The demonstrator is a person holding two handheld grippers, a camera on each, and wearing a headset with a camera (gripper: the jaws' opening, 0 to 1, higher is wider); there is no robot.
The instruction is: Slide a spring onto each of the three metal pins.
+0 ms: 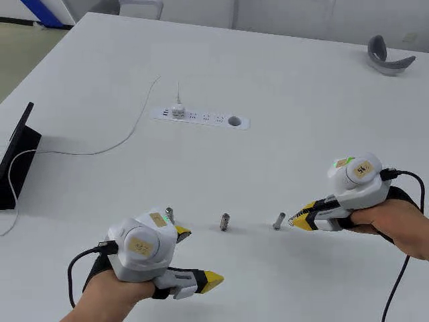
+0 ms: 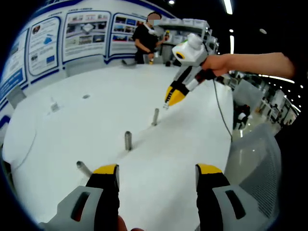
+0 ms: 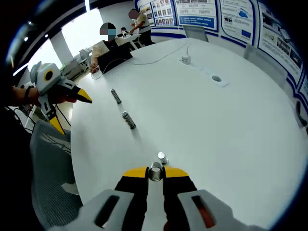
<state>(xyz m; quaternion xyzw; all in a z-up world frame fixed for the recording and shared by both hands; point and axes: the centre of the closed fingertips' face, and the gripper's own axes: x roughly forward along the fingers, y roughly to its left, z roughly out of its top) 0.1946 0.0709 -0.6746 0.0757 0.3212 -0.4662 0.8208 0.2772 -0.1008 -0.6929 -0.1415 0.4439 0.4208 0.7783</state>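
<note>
The right tool point(image 3: 155, 175) has its jaws together, clamped on a small metal spring point(image 3: 155, 169) that sits end-on between the yellow tips. Just ahead of those tips, nearly touching the spring, a bare pin point(image 3: 161, 157) stands upright on the white table point(image 3: 226, 125), its shiny top showing. Further ahead of the same tool and slightly to its left, the middle pin point(image 3: 128, 119) carries a coiled spring. Beyond that, the far pin point(image 3: 115, 95) also looks coiled.

In the head view the right tool point(image 1: 295, 219) points its tips at the bare pin point(image 1: 279, 220), just beside it.

The left tool point(image 2: 158, 169) has its jaws well apart and grips nothing. The far pin point(image 2: 82, 167) lies just outside its left jaw, near the tip. The middle pin point(image 2: 128, 140) stands ahead of it, and the bare pin point(image 2: 155, 116) further ahead, under the right tool's yellow tips. Well beyond both tools a power strip point(image 1: 201, 118) lies on the table.
</note>
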